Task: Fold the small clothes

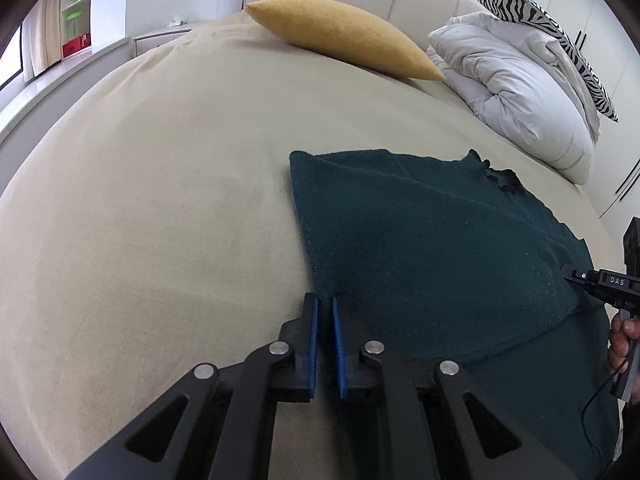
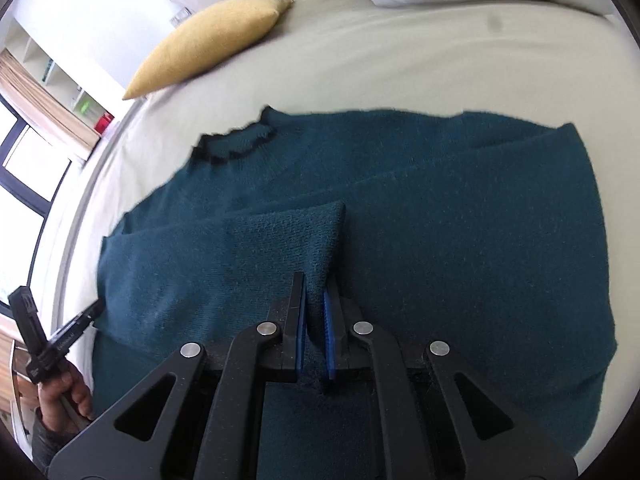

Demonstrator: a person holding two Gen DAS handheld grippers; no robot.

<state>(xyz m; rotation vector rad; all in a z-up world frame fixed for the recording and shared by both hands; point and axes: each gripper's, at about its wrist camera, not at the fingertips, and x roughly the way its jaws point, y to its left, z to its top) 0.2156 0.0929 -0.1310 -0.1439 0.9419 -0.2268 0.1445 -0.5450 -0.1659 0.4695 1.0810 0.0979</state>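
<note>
A: Where was the sweater, and how did it lie?

B: The dark teal sweater [image 2: 400, 200] lay flat on the bed [image 1: 160, 200]. In my right wrist view its collar [image 2: 236, 144] pointed to about ten o'clock, toward the yellow pillow [image 2: 208, 40]. One sleeve [image 2: 240, 248] was already laid across the body, I think to make the shape narrower for folding.

A: What did your right hand-held gripper do?

B: My right hand-held gripper [image 2: 314, 312] was clamped on the cuff end of that sleeve. The knit went up between the blue pads [image 2: 328, 332], and the jaws were nearly together with only the fabric between them. I judged that I held it there to keep the sleeve in place.

A: And the left one?

B: My left hand-held gripper [image 1: 325, 320] was at the sweater's edge, at six o'clock in the left wrist view, near the bottom corner. Its jaws stood almost together, with a thin bit of the knit edge between the pads. I believe it pinched the hem, but the grip was shallow and could slip.

A: Why both at the near side?

B: With both low points held, I could probably lift the hem toward the collar. The white duvet [image 1: 520, 92] was well apart, so nothing was in the way.
</note>
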